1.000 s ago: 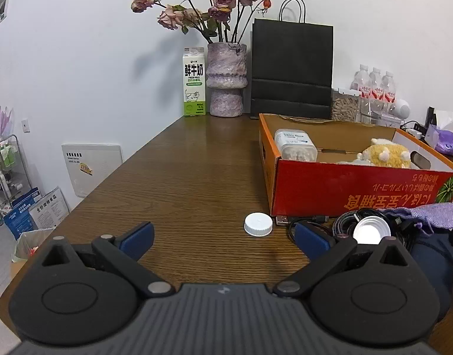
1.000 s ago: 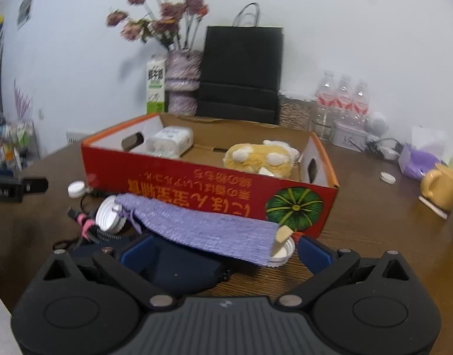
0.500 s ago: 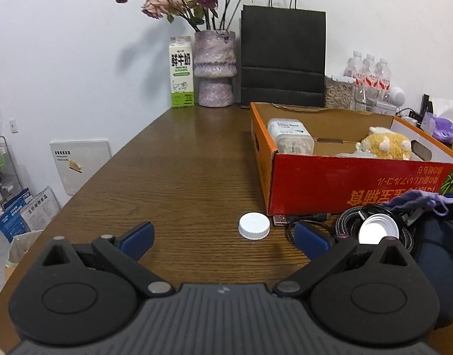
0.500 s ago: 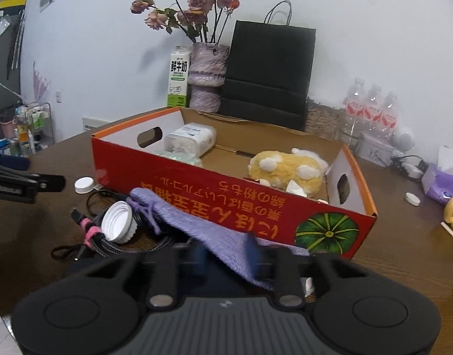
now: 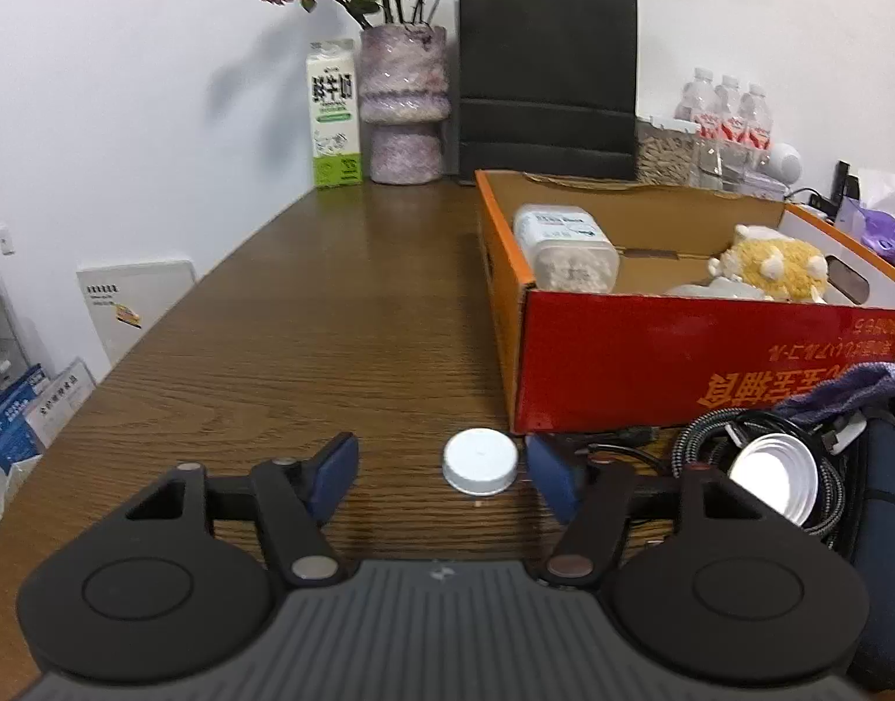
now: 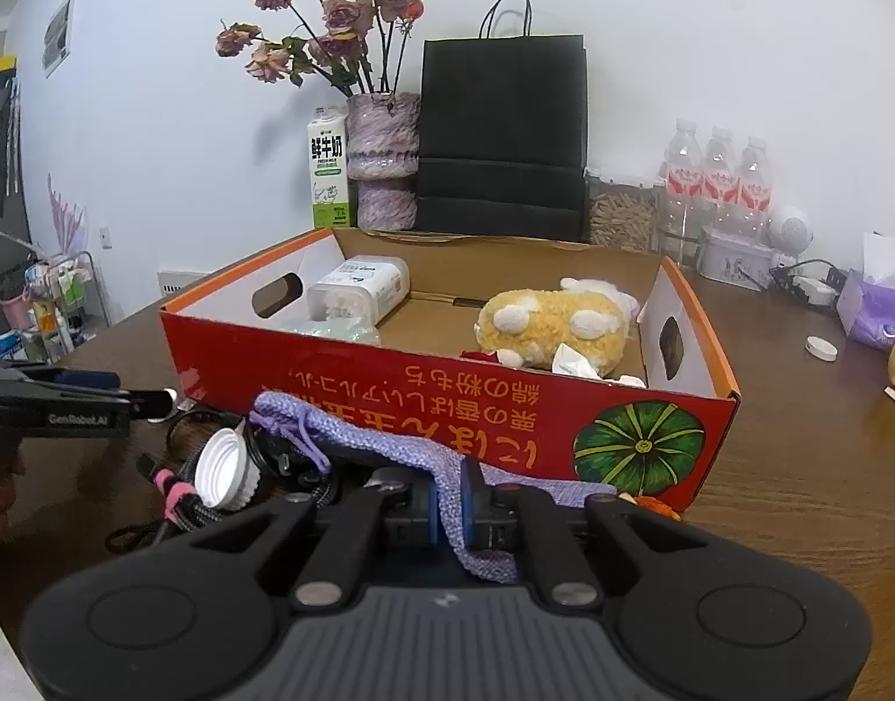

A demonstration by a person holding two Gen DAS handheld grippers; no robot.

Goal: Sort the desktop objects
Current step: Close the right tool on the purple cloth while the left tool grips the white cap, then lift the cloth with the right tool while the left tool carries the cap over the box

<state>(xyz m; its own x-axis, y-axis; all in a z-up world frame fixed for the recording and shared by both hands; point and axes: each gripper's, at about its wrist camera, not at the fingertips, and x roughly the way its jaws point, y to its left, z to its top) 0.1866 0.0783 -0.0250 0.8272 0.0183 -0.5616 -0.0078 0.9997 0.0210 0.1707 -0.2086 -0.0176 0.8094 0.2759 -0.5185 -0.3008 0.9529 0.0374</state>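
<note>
The right hand-held gripper (image 6: pixel 447 505), low centre of its frame, is clamped on the purple knitted pouch (image 6: pixel 366 447), whose long axis runs up-left along the red cardboard box (image 6: pixel 389 385). The left hand-held gripper (image 5: pixel 441 476) is spread wide, with the white bottle cap (image 5: pixel 480 461) between its fingers on the desk (image 5: pixel 307 321), just right of centre.

Left gripper (image 5: pixel 441 470): black linkage arms, blue pads, silver pivot screws, ribbed grey body – round black discs either side.
Right gripper (image 6: pixel 446 502): same build; blue pads.
</note>
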